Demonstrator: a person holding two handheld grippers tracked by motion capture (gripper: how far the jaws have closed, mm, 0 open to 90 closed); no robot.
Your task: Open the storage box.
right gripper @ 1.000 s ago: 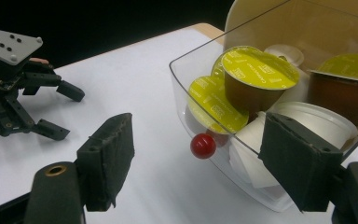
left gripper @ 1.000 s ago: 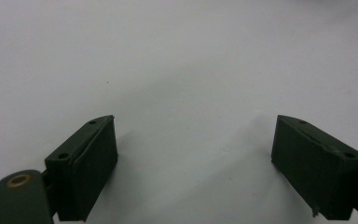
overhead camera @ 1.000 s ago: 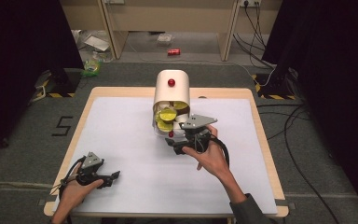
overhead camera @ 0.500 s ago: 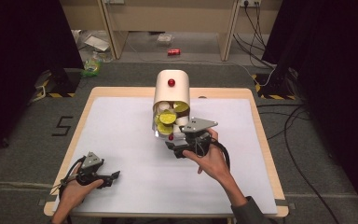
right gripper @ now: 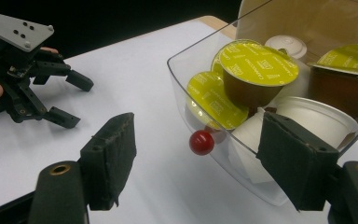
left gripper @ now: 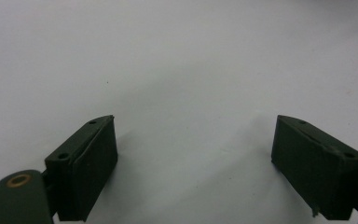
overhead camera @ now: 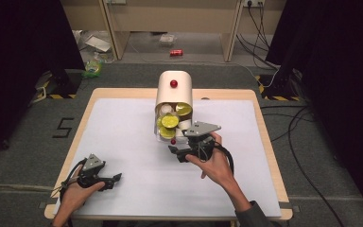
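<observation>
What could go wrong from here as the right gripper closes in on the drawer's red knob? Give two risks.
1. The right gripper has been closing, but the knob is small and round and not yet pinched; the pads may slip off it.
2. The clear drawer is heaped with capsules; a sharp pull could spill some onto the table.

Bright table, dark surroundings

Overhead light whitens the table sheet (overhead camera: 123, 137); the room's sides fall black. Soft shadows sit under the jaws, whose near edges blur slightly.
</observation>
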